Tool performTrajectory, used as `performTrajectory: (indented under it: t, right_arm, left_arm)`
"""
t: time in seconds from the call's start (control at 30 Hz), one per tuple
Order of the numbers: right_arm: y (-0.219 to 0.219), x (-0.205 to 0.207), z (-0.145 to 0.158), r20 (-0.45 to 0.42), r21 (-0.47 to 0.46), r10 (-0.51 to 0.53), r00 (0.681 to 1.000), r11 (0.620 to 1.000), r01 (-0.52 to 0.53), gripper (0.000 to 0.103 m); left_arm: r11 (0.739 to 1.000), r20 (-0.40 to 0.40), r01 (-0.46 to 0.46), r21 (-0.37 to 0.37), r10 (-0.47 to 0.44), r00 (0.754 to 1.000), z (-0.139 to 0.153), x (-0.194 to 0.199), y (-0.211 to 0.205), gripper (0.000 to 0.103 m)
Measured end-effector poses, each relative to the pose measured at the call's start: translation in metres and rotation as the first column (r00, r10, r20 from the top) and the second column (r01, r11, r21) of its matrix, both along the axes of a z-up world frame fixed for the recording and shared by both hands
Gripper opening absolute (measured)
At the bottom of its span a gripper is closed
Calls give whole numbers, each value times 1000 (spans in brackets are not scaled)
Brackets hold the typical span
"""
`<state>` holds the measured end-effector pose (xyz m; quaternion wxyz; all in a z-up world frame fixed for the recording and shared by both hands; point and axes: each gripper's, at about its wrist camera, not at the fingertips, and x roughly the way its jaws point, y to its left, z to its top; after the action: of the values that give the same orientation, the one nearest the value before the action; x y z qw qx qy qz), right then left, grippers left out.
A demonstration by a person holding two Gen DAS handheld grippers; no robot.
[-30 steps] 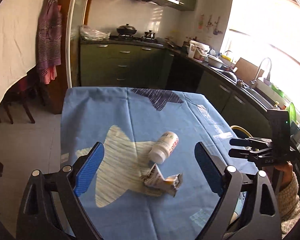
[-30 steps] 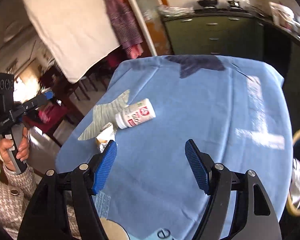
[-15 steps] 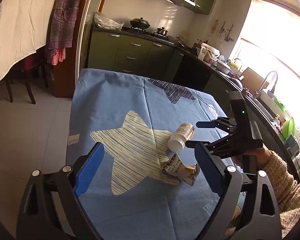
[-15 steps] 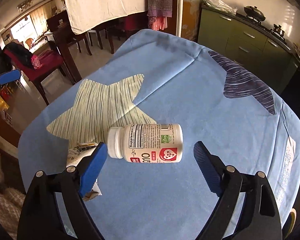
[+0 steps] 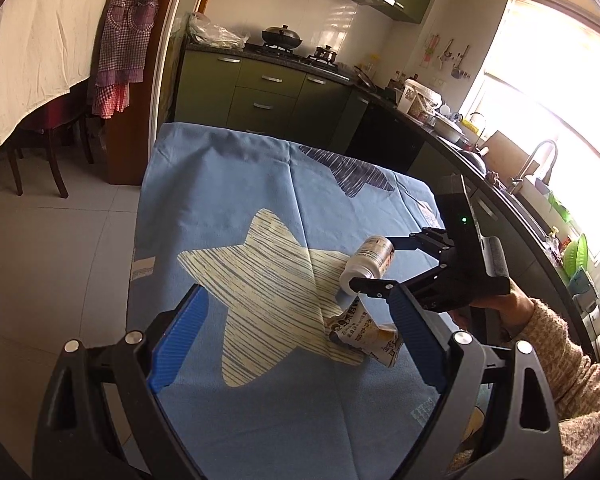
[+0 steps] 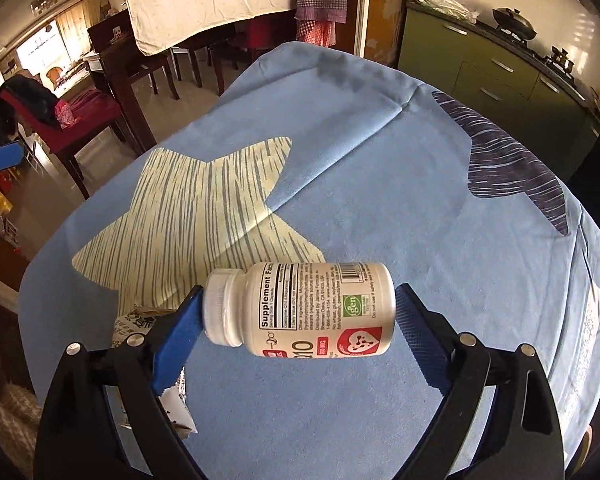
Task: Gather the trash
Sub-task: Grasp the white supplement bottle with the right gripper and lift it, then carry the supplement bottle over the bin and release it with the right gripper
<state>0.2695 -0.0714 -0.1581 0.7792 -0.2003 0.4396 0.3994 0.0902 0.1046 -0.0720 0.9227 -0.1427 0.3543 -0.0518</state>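
A white supplement bottle lies on its side on the blue star-patterned tablecloth. My right gripper is open, its blue pads at the bottle's cap and base ends, at or near touching. In the left wrist view the bottle lies between the right gripper's black fingers. A crumpled paper carton lies just in front of the bottle; it also shows in the right wrist view. My left gripper is open and empty, above the cloth near the carton.
Green kitchen cabinets with a stove stand behind the table. A counter and sink run along the right under a bright window. Dark dining chairs and a white-draped table stand to the left.
My right gripper has moved forward over the bottle, so the bottle now sits between its pads. My left gripper has drawn back and turned slightly left.
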Motion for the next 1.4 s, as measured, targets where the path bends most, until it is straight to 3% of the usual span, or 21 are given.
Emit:
performTrajectory:
  t: [0.07, 0.1, 0.33, 0.47, 0.57, 0.67, 0.83, 0.93, 1.17, 1.27, 1.33, 1.4]
  right_arm:
    - [2, 3, -3, -1, -10, -10, 1000, 1000, 10, 90]
    - [1, 5, -4, -14, -2, -12, 1000, 1000, 12, 83]
    - [-27, 7, 15, -36, 79, -76, 996, 994, 78, 83]
    - [-75, -2, 45, 1, 136, -151, 988, 979, 150, 83]
    - [-134, -5, 67, 39, 150, -267, 963, 954, 259, 83]
    - [-210, 3, 78, 48, 144, -422, 905, 900, 412, 83]
    - [-336, 32, 70, 15, 73, -666, 745, 744, 664, 83]
    - [-384, 51, 50, -10, 16, -738, 675, 674, 738, 83]
    - [-442, 95, -12, -30, -61, -815, 579, 579, 813, 83]
    - [-463, 93, -13, -38, -37, -856, 516, 517, 855, 84]
    - [-470, 81, -3, -81, 25, -853, 516, 515, 857, 85]
    - [-468, 65, 7, -63, 40, -851, 522, 520, 853, 88]
  left_arm:
    - [1000, -5, 5, 2, -5, 1000, -1, 0, -1, 87]
    - [1000, -6, 6, 3, -6, 1000, -2, 0, -2, 87]
    - [1000, -8, 19, 13, -19, 1000, 0, -2, -8, 87]
    - [999, -4, 28, 17, -28, 1000, 1, -2, -14, 88]
    - [999, -6, 42, 17, -42, 999, 0, 0, -20, 88]
    - [998, -17, 59, 23, -58, 998, -2, 6, -28, 88]
    - [995, -30, 99, 17, -98, 995, -4, 15, -46, 88]
    - [992, -35, 123, 34, -122, 992, -2, 18, -60, 88]
    - [986, -41, 145, 82, -142, 989, 5, 18, -76, 88]
    - [986, -42, 145, 86, -142, 989, 7, 18, -77, 88]
    - [985, -42, 151, 88, -148, 988, 7, 19, -78, 89]
    - [984, -47, 155, 83, -152, 987, 5, 21, -79, 89]
